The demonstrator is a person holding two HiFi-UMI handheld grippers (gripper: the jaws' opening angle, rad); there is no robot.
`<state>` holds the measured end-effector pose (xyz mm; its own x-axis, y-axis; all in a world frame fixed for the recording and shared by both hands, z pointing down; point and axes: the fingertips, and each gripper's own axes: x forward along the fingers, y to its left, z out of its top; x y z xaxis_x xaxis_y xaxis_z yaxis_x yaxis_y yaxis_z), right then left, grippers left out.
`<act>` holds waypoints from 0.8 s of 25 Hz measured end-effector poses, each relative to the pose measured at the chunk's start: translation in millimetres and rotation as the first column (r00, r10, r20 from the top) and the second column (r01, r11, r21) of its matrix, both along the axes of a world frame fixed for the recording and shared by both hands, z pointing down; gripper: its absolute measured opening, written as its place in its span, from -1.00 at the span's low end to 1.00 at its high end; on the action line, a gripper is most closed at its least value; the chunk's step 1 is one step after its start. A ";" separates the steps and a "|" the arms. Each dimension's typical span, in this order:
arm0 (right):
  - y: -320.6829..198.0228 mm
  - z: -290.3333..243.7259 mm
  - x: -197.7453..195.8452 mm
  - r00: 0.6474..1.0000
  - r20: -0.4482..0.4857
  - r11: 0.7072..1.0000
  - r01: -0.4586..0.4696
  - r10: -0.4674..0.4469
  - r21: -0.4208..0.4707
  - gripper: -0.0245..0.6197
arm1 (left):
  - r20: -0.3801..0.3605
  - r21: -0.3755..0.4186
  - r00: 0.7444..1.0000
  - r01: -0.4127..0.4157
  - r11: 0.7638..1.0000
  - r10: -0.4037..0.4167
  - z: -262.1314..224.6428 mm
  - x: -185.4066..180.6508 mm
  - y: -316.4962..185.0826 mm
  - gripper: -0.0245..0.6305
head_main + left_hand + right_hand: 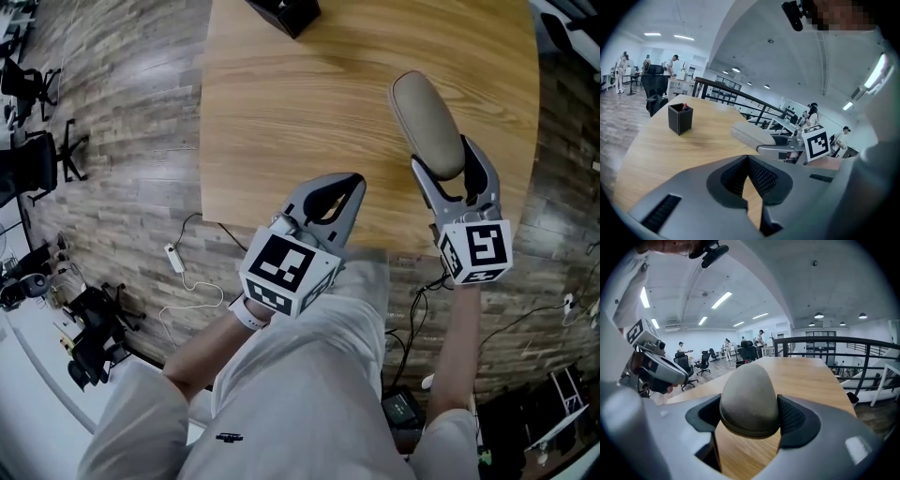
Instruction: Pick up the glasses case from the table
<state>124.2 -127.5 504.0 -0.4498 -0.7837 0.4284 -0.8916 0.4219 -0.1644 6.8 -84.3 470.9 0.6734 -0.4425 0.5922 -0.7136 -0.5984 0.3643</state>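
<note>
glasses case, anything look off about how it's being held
Nothing stands out. The case sits straight between the right gripper's jaws, gripped at one end, closed, with no visible damage.

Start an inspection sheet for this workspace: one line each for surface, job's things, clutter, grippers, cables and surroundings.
Surface: wooden table, bare light wood.
Job's things: glasses case, grey-beige and oblong, gripped at its near end; it looks raised off the table.
Clutter: black square holder at the table's far edge, something red inside.
Grippers: right gripper clamped on the glasses case; left gripper jaws together, nothing between them, over the table's near edge.
Cables: white cable on the floor left of the table; dark cables on the floor at the right.
Surroundings: plank floor, office chairs, railing, people at distant desks.
</note>
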 end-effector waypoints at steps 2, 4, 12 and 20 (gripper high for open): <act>5.4 -10.9 0.0 1.000 -0.002 1.000 -0.004 0.004 0.008 0.21 | -0.004 0.008 1.000 0.003 1.000 -0.003 -8.4 -3.7 0.9 -0.91; 11.2 -21.5 -1.3 1.000 -0.005 1.000 -0.009 0.009 0.013 0.21 | -0.008 0.014 1.000 0.008 1.000 -0.008 -16.7 -8.7 1.9 -0.91; 34.6 -64.0 -11.8 1.000 -0.012 0.999 -0.014 0.015 0.035 0.21 | -0.020 0.032 0.999 0.047 0.998 -0.046 -47.6 -35.5 7.5 -0.91; 47.5 -107.6 -19.1 0.999 0.004 0.996 -0.043 0.043 0.076 0.21 | -0.040 0.089 0.996 0.087 0.992 -0.084 -82.1 -59.4 4.6 -0.91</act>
